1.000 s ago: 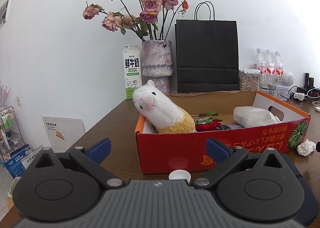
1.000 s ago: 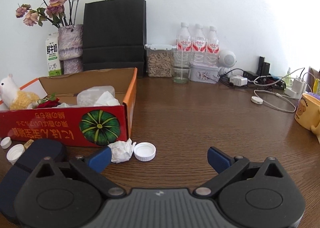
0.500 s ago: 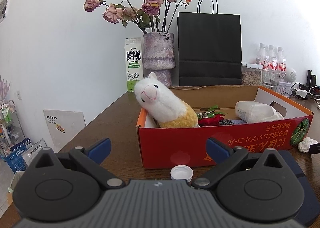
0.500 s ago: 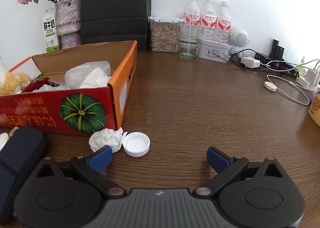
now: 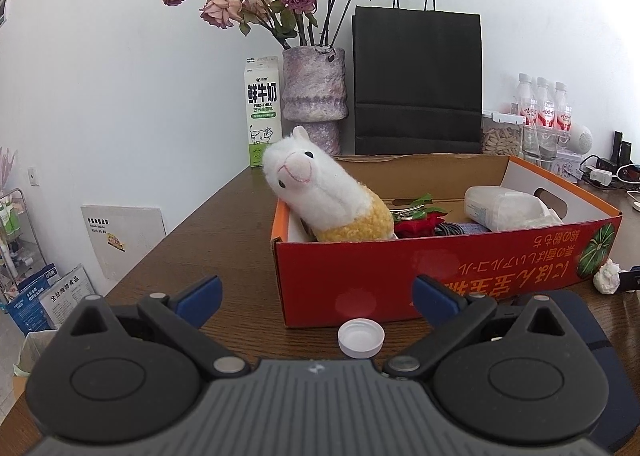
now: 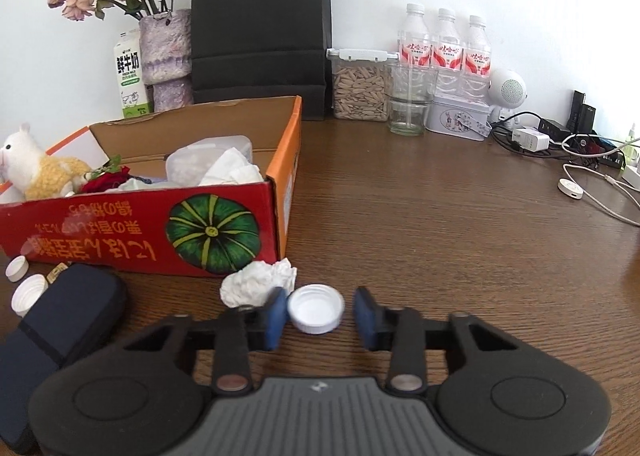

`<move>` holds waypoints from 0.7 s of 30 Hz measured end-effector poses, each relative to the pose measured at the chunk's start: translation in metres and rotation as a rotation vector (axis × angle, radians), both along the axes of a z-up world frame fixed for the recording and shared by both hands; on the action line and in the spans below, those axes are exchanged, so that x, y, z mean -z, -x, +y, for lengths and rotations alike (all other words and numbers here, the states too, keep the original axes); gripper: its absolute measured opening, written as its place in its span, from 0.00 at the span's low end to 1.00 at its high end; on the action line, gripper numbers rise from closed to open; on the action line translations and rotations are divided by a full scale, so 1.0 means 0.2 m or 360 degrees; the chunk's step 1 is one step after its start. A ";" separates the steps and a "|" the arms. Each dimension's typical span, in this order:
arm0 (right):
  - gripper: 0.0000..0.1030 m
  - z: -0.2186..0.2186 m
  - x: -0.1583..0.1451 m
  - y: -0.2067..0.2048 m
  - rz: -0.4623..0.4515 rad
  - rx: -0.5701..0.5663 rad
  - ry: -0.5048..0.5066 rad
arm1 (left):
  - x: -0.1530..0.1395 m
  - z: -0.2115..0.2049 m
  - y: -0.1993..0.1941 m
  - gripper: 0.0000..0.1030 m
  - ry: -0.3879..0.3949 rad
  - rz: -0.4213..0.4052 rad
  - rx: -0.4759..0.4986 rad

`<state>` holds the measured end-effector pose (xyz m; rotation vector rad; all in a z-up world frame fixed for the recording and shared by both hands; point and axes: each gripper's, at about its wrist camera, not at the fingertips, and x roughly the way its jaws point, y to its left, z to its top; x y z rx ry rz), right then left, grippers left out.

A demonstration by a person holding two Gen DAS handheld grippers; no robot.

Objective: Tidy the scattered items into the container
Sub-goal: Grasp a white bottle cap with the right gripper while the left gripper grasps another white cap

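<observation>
Right fingers (image 6: 362, 316) lately narrowed around cap (image 6: 316, 308)

Glossy printed cardboard box (image 6: 120, 232) on a grained, satin wooden table (image 6: 460, 240).

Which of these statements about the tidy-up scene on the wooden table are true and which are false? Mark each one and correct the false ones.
1. The white and yellow plush alpaca lies inside the red cardboard box. True.
2. The right claw has a white plastic bottle cap between its blue pads. True; the jaws have just been closing, with a gap still on one side.
3. The left claw is shut. False; it is wide open.
4. The crumpled white tissue lies in the box. False; it lies on the table in front of it.
5. The black paper bag lies flat. False; it stands upright at the wall.
</observation>
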<state>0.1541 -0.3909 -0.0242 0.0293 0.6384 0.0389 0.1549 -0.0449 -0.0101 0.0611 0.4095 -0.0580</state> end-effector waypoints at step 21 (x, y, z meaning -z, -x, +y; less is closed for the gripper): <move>0.27 0.09 -0.06 0.15 -0.0205 0.0049 0.0041 | 0.07 -0.05 -0.10 0.62 -0.0003 0.0298 0.0080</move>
